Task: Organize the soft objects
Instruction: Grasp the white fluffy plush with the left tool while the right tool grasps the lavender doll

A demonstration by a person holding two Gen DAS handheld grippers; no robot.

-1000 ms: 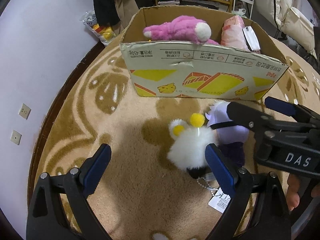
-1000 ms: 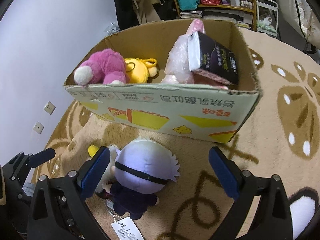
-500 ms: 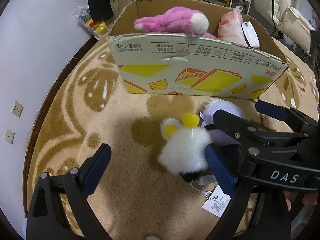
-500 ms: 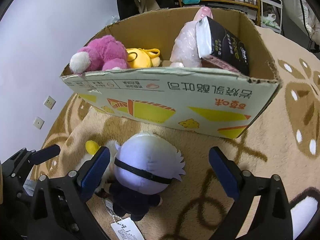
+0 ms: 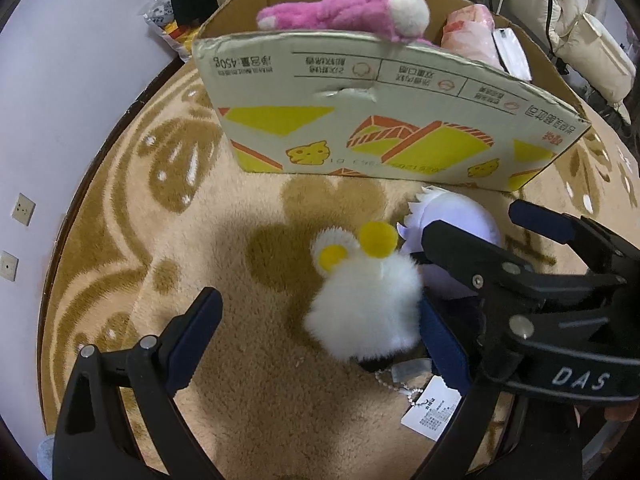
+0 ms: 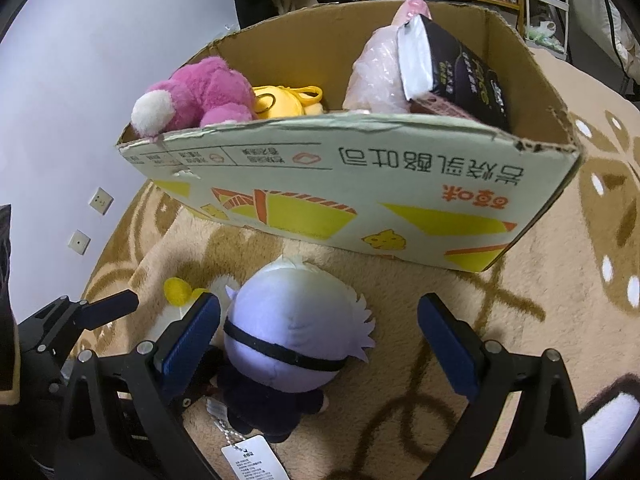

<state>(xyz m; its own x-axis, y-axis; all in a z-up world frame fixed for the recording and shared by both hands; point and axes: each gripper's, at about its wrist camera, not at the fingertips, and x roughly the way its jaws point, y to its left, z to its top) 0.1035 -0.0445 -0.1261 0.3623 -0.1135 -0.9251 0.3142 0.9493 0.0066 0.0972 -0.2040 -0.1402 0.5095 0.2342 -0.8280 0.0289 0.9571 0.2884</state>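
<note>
A fluffy white plush with yellow ears (image 5: 364, 300) lies on the carpet between the fingers of my open left gripper (image 5: 320, 340), its fur against the right finger. Beside it lies a doll with a lilac head and dark body (image 6: 292, 340), framed by my open right gripper (image 6: 320, 344), whose left pad sits close to the head. That doll's head (image 5: 452, 220) also shows in the left wrist view, partly behind the right gripper's arm. Just beyond both stands an open cardboard box (image 6: 360, 176) holding a pink plush bear (image 6: 200, 96), a yellow plush (image 6: 284, 102) and a pink wrapped bundle (image 6: 380, 76).
A black-and-white packet (image 6: 452, 68) leans in the box's right side. A paper tag on a bead chain (image 5: 430, 412) trails from the toys. The white wall (image 5: 60, 100) with sockets is at left; shelves and clothes stand behind the box.
Both grippers have come lower and closer to the toys and the box. The white plush now sits deeper between the left fingers, the doll deeper between the right ones.
</note>
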